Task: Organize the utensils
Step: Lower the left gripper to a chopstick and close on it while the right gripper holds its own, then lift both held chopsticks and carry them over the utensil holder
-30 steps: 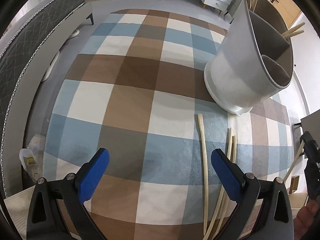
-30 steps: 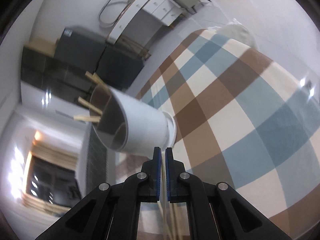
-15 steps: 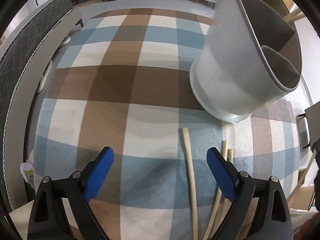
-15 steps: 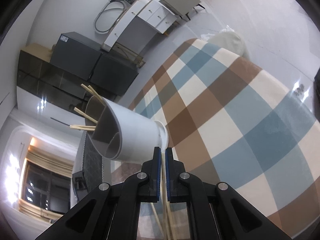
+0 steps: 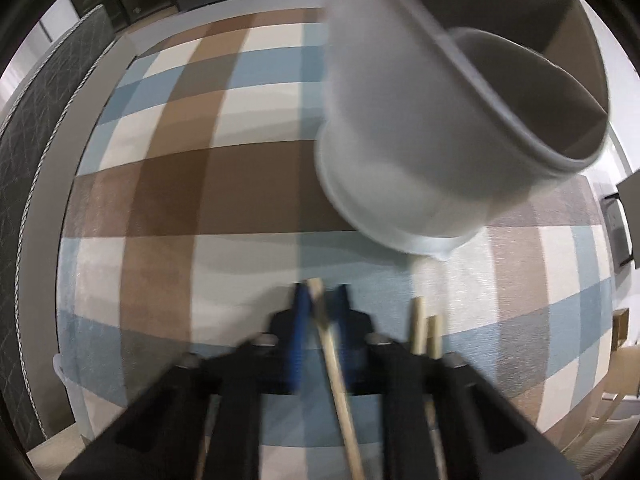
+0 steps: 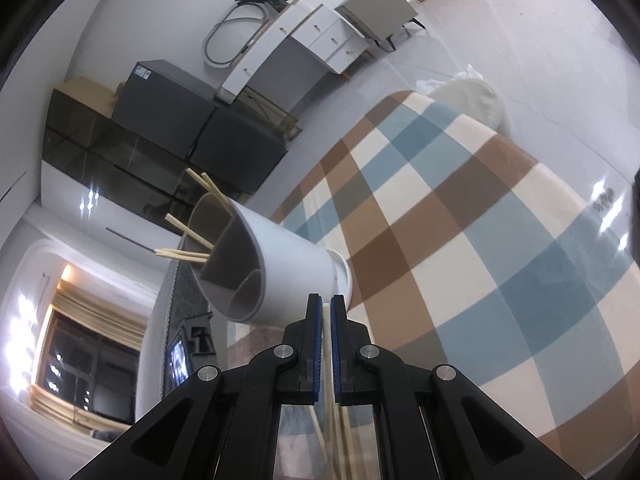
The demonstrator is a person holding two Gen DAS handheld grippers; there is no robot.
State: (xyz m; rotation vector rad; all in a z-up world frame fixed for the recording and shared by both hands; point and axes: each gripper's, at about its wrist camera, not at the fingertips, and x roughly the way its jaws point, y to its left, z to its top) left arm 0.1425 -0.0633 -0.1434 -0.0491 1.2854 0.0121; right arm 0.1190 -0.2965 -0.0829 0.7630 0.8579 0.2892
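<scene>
A white utensil holder (image 5: 440, 128) with grey inner compartments stands on a checked tablecloth (image 5: 200, 200). My left gripper (image 5: 320, 300) has its blue pads closed around a wooden chopstick (image 5: 340, 380) lying just in front of the holder; the view is blurred. Two more chopsticks (image 5: 426, 336) lie to its right. In the right wrist view my right gripper (image 6: 327, 312) is shut on a thin chopstick (image 6: 328, 360) and held above the table near the holder (image 6: 280, 272), which has several chopsticks (image 6: 188, 236) in it.
A grey padded bench (image 5: 28, 140) runs along the table's left side. Dark cabinets (image 6: 180, 128) and white drawers (image 6: 320, 36) stand at the far wall. Other chopsticks (image 6: 344, 440) lie on the cloth below the right gripper.
My left gripper moved forward toward the holder and closed from wide open onto the leftmost chopstick. The right gripper stayed shut on its chopstick and shifted slightly.
</scene>
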